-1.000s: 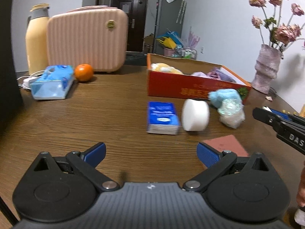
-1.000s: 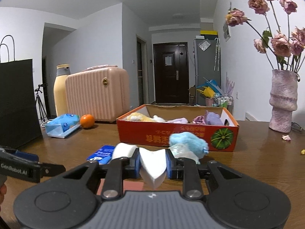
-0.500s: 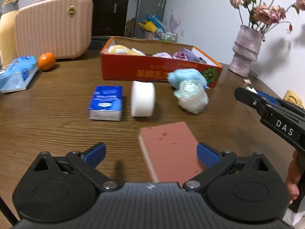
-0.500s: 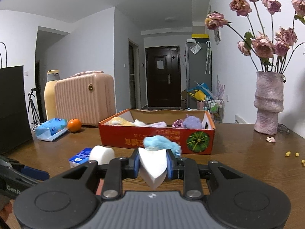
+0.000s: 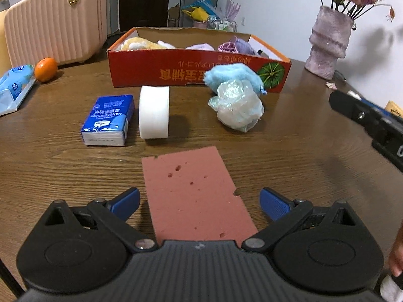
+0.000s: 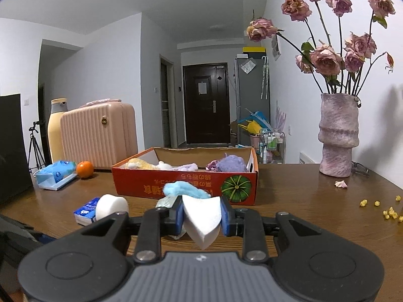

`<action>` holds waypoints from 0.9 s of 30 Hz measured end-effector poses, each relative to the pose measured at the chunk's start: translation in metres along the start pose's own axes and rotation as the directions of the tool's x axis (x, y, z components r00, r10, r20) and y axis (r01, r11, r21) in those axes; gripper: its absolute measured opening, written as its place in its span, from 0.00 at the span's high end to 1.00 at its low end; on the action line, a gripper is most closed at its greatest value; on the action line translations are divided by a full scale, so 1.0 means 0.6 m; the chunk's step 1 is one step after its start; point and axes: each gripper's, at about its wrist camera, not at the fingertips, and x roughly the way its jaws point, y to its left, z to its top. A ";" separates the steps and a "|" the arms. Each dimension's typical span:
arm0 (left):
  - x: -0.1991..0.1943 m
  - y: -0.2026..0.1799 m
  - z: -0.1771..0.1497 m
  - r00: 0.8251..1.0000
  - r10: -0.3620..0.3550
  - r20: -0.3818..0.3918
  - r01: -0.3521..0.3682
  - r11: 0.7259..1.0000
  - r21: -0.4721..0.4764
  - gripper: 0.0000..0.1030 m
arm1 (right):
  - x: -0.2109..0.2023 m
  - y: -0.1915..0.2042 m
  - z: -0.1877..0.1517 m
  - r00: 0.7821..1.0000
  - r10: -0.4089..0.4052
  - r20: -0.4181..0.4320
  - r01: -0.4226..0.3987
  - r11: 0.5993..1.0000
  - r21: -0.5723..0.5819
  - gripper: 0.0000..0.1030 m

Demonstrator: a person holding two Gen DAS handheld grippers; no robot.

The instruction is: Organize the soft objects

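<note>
A flat reddish-brown sponge [image 5: 196,196] lies on the wooden table between the wide-apart fingers of my left gripper [image 5: 200,201], which is open and not touching it. My right gripper [image 6: 202,215] is shut on a white foam wedge [image 6: 202,220], held above the table in front of the red cardboard box [image 6: 186,183]. That box [image 5: 199,71] holds several soft items. Before it lie a white foam roll [image 5: 154,112], a blue fluffy piece [image 5: 234,75], a crumpled clear plastic bundle [image 5: 238,107] and a blue tissue pack [image 5: 109,119]. The right gripper's body [image 5: 370,123] shows at the right edge.
A pink ribbed case [image 5: 54,22], an orange [image 5: 45,69] and a wet-wipe pack [image 5: 13,85] sit at the back left. A purple vase of dried roses [image 6: 337,136] stands at the right, with yellow crumbs [image 6: 388,210] beside it. A black bag [image 6: 12,146] stands far left.
My left gripper swung right and tipped down, bringing the reddish sponge between its fingers. My right gripper drifted sideways with the white wedge still clamped.
</note>
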 end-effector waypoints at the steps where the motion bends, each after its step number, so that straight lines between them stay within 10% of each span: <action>1: 0.002 -0.001 -0.001 1.000 0.004 -0.001 -0.004 1.000 0.004 0.00 | -0.001 0.001 0.000 1.000 0.002 0.000 -0.002 1.000 -0.002 0.73; 27: -0.009 0.007 -0.005 0.998 -0.002 0.056 0.002 1.000 0.011 0.21 | 0.017 0.012 -0.012 0.999 -0.032 -0.035 0.031 0.999 -0.035 0.72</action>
